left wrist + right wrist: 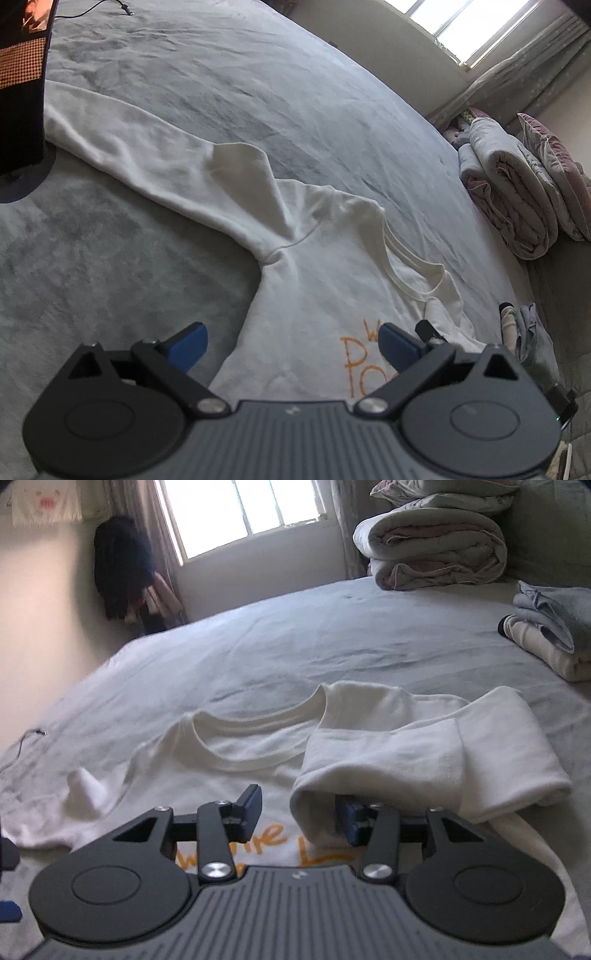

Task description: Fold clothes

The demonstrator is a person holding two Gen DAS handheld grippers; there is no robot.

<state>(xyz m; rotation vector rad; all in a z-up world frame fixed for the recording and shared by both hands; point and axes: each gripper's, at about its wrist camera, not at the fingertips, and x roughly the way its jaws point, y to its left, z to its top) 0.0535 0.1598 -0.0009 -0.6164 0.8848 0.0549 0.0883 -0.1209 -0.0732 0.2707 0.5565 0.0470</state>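
A white long-sleeved sweatshirt (314, 280) with orange lettering lies face up on the grey bed. In the left wrist view its left sleeve (122, 144) stretches out flat toward the far left. My left gripper (293, 339) is open and empty, hovering over the sweatshirt's chest. In the right wrist view the sweatshirt (236, 753) shows its collar, and its right sleeve (436, 753) is folded across the chest. My right gripper (301, 814) is open, with the folded sleeve's edge draped over its right finger.
Folded quilts (432, 550) and a pillow (554, 173) are stacked at the head of the bed. A small pile of folded clothes (550, 635) sits near the right edge. A cable (122, 7) lies on the far bedsheet. Dark clothes (122, 568) hang by the window.
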